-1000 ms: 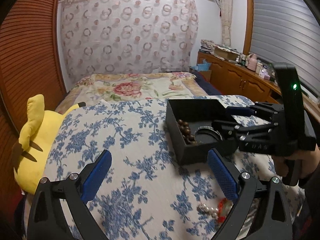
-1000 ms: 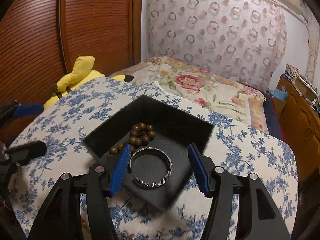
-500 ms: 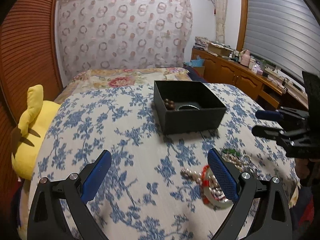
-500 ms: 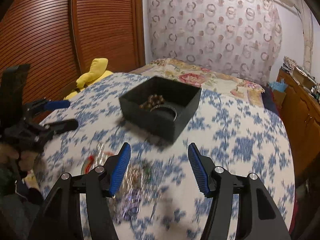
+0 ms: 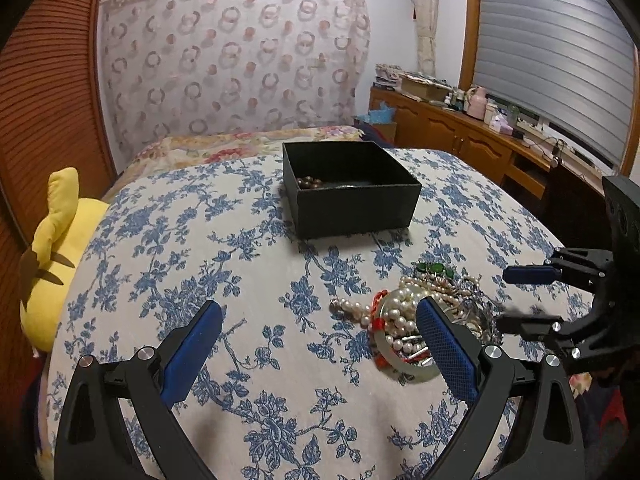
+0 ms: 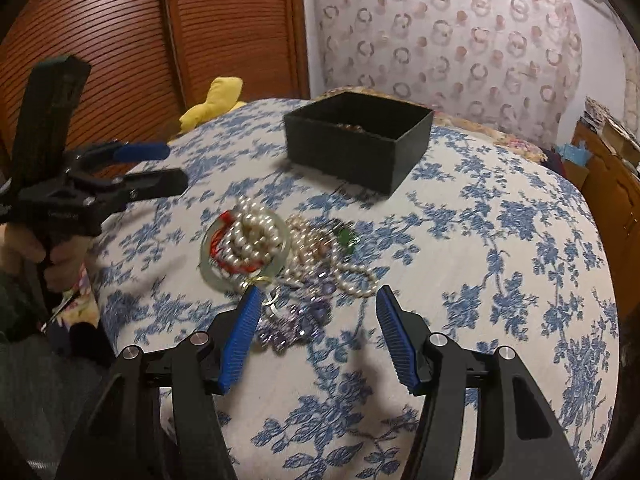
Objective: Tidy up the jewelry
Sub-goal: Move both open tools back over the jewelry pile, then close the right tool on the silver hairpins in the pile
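Observation:
A black open box [image 5: 352, 196] stands on the blue-flowered table cloth, with brown beads [image 5: 310, 181] and a bangle inside; it also shows in the right wrist view [image 6: 360, 140]. A tangled jewelry pile [image 5: 424, 312] lies nearer: white pearls [image 6: 252, 236] on a pale jade bangle [image 6: 208, 268], red cord, a green piece [image 6: 346, 238], purple crystal beads [image 6: 296, 320]. My left gripper [image 5: 320, 344] is open and empty, left of the pile. My right gripper [image 6: 316, 332] is open and empty, just above the purple beads.
A yellow plush toy [image 5: 56, 248] lies at the table's left edge. A bed with a flowered cover [image 5: 240, 144] lies behind the table. A wooden sideboard [image 5: 460, 136] with clutter runs along the right wall, and wooden louvre doors [image 6: 120, 40] stand on the left.
My right gripper left the bangle in the box and pulled back to the jewelry pile. My left gripper drew back too, so the box looks farther away.

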